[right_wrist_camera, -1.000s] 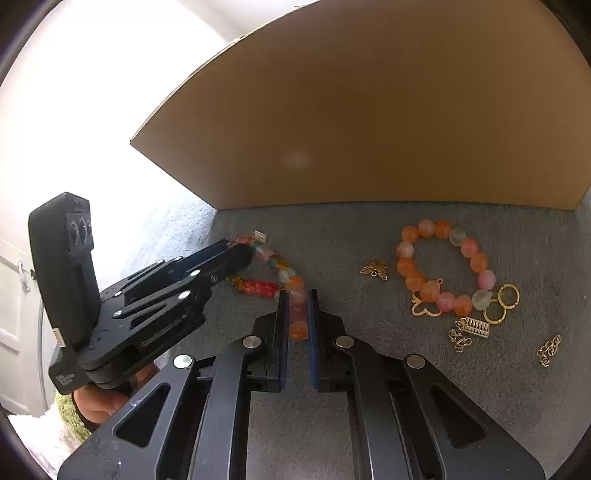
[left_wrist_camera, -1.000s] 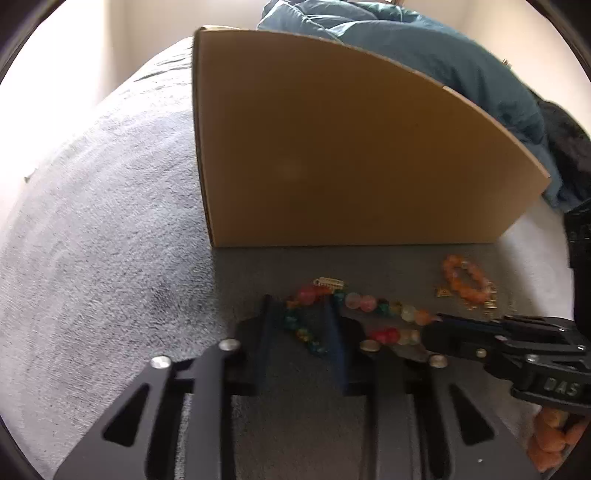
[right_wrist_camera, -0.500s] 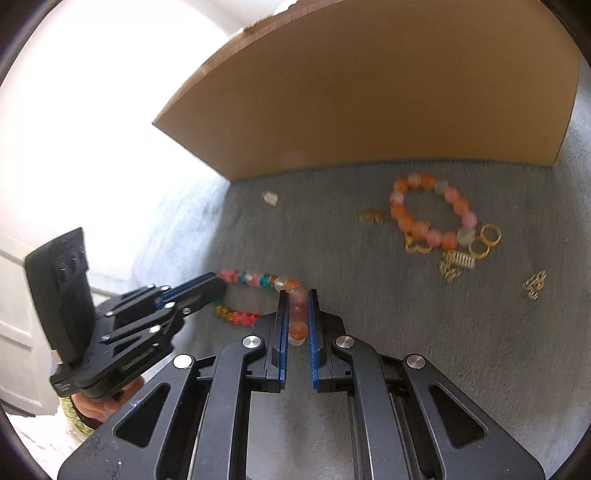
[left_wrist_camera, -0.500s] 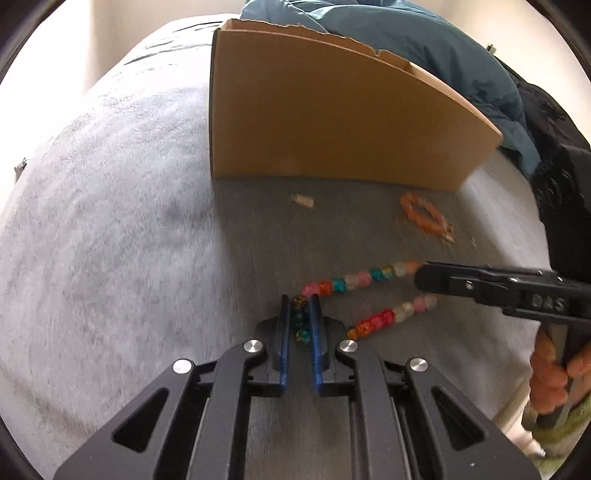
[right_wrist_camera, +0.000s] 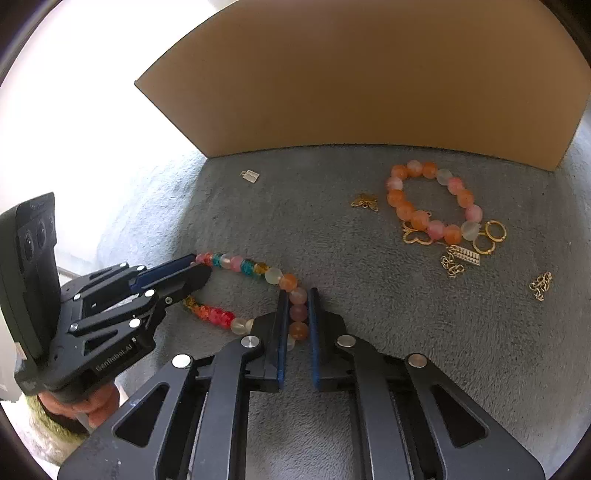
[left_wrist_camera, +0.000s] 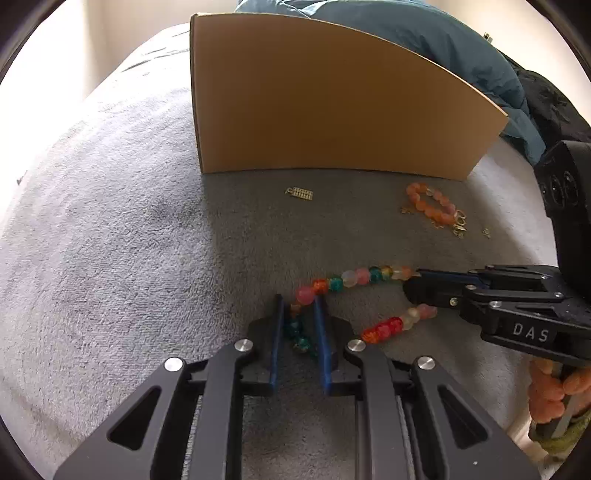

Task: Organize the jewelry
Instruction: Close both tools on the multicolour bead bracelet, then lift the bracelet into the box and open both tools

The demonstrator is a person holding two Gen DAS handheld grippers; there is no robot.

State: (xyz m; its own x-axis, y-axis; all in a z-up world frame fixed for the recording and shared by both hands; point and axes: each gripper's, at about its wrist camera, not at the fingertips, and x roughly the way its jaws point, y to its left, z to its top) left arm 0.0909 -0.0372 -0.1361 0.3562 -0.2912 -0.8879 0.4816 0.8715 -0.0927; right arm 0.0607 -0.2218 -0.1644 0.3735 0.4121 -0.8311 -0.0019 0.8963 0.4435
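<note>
Multicolour bead bracelet (left_wrist_camera: 354,277) stretched over grey blanket (left_wrist_camera: 110,258) between both tools. Left gripper (left_wrist_camera: 299,314) jaws narrow, just been opening slightly, teal beads between them. Right gripper (right_wrist_camera: 295,306) clamped on pink-orange beads. Orange bead bracelet (right_wrist_camera: 432,201), gold charms (right_wrist_camera: 458,256) lie near cardboard box (right_wrist_camera: 351,85).

looks like a bedroom at home, fuzzy grey blanket (left_wrist_camera: 110,240) on a bed, teal duvet (left_wrist_camera: 424,33) bunched behind, plain cardboard box (left_wrist_camera: 332,110) sitting on it
</note>
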